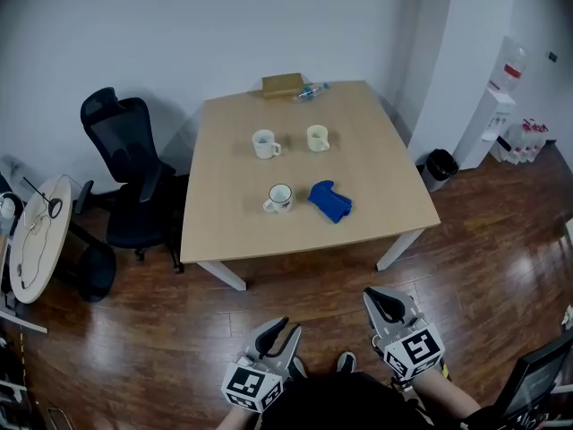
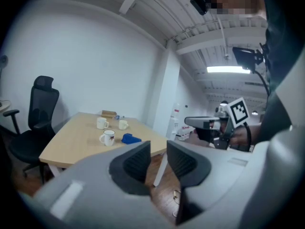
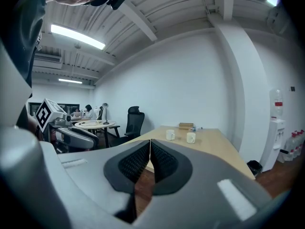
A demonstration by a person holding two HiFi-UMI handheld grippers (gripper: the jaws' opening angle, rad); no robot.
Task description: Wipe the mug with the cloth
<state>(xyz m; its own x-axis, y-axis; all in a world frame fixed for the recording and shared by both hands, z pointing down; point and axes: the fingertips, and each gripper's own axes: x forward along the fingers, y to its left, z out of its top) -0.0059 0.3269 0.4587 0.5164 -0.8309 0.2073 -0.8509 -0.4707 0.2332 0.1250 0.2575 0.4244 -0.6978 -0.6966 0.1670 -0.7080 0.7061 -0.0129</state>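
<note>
Left gripper (image 1: 285, 330): hovering at lower centre, jaws standing slightly apart, holding nothing. Right gripper (image 1: 380, 301): hovering beside it, jaws pressing together, empty. Mug (image 1: 279, 198): sitting upright mid-desk (image 1: 376, 150), blue cloth (image 1: 330, 201) lying just right of it.

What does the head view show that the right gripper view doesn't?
Only the head view shows the blue cloth and the dark-rimmed mug beside it. Only the right gripper view shows the ceiling light and a person seated far off. Both show the table, the white mug and cream mug farther back on it, the black chair and the water dispenser.
</note>
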